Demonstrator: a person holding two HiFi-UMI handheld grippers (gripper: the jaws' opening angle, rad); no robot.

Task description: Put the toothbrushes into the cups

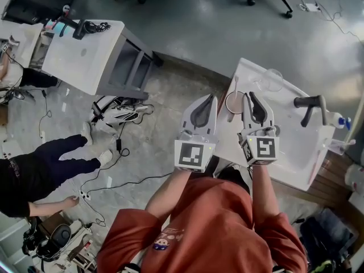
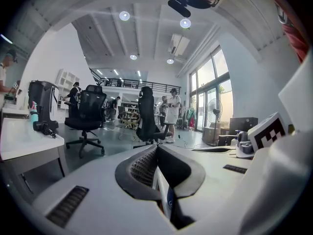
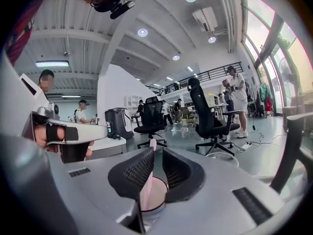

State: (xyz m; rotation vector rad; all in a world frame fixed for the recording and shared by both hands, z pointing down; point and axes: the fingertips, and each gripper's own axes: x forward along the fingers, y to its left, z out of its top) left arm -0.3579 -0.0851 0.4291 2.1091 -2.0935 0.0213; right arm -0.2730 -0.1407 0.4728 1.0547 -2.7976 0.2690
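A pink toothbrush (image 1: 236,84) stands in a small cup (image 1: 234,111) near the left edge of the white table (image 1: 284,147). My right gripper (image 1: 248,95) hovers level over that cup. In the right gripper view the toothbrush (image 3: 148,180) runs up through the narrow gap of the gripper (image 3: 156,151), and the jaws are closed against it, with the cup (image 3: 155,203) below. My left gripper (image 1: 208,98) hangs beside the table over the floor. Its jaws (image 2: 156,147) meet at the tips, and no toothbrush shows in them. A clear glass cup (image 1: 272,79) stands further back.
A black handled tool (image 1: 310,104) and a small bottle (image 1: 341,121) sit at the table's right. A second white desk (image 1: 85,56) stands at the far left. A seated person's legs (image 1: 51,158) and loose cables (image 1: 114,186) are on the floor.
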